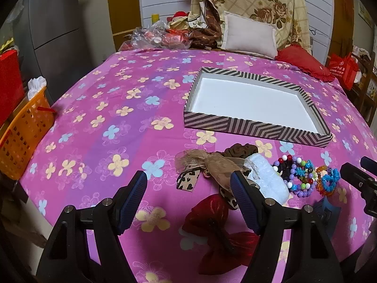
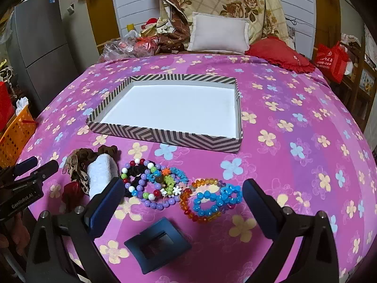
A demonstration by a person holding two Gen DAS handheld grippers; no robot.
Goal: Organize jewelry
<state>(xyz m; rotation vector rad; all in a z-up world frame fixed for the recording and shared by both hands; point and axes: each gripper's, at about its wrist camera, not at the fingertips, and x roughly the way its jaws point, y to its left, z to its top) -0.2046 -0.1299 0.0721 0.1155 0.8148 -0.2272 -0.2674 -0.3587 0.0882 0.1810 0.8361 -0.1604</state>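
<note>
both the left gripper (image 1: pixel 188 195) and right gripper (image 2: pixel 183 202) hover with jaws spread and empty over the near row of bracelets (image 2: pixel 165 186) and hair bows (image 1: pixel 212 231), likely because the striped box (image 2: pixel 165 136) just beyond waits to receive them.

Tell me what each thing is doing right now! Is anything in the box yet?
Striped box: open, nothing inside.
Bead bracelets: lying bunched on the bedspread, outside the box.
Blue square clip: flat on the bedspread.
Left gripper: jaws open, holding nothing.
Right gripper: jaws open, holding nothing.
</note>
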